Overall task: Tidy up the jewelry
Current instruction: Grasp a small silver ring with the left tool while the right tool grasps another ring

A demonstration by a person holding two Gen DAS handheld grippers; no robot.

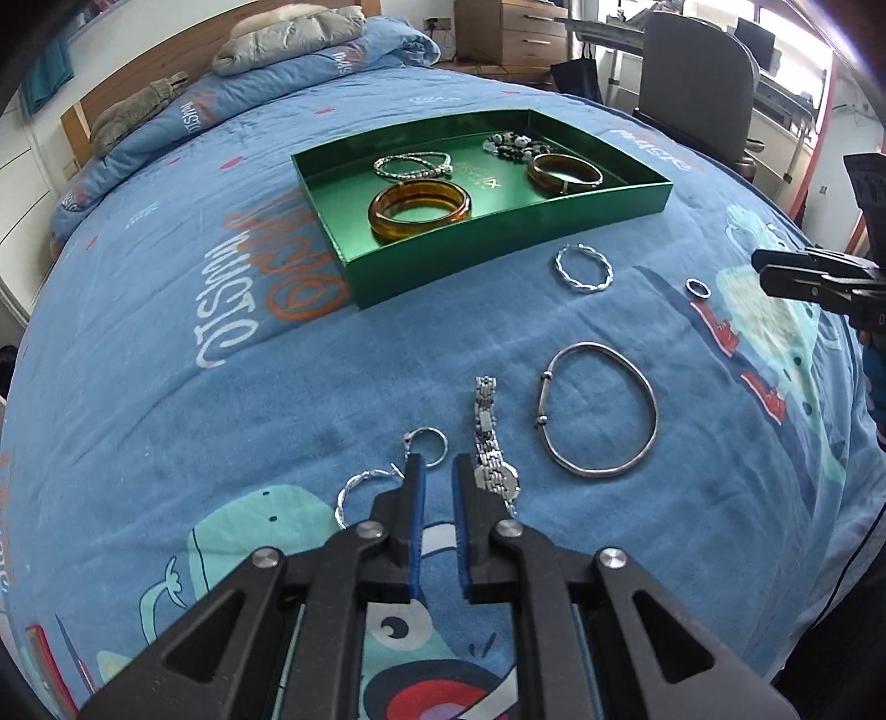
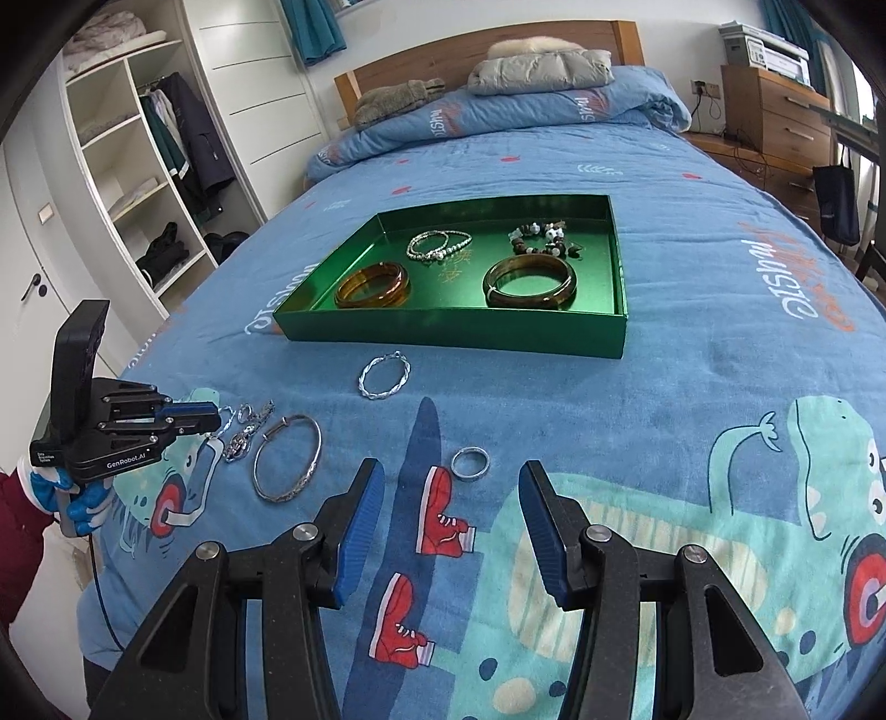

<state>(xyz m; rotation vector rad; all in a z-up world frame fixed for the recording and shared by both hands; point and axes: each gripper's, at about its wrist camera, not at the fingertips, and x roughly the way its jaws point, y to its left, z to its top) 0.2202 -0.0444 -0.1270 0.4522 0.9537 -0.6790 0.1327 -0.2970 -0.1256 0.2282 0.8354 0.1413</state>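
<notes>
A green tray (image 1: pixel 498 232) (image 2: pixel 454 329) on the bed holds two amber bangles (image 1: pixel 419 209), a chain bracelet (image 1: pixel 412 165) and a bead bracelet (image 1: pixel 512 145). On the blue cover lie a twisted silver hoop (image 1: pixel 584 268) (image 2: pixel 385 375), a small ring (image 1: pixel 698 288) (image 2: pixel 470 463), a silver bangle (image 1: pixel 598 409) (image 2: pixel 288 458), a watch (image 1: pixel 493 443), a key ring (image 1: pixel 426 443) and a hoop earring (image 1: pixel 360 493). My left gripper (image 1: pixel 437 465) is narrowly open, empty, low between key ring and watch. My right gripper (image 2: pixel 451 479) is open and empty, just short of the ring.
A folded quilt and pillows (image 2: pixel 498 111) lie at the head of the bed. A wardrobe (image 2: pixel 138 166) stands on the left in the right wrist view; a desk chair (image 1: pixel 698 83) and drawers (image 1: pixel 509 33) stand beyond the bed.
</notes>
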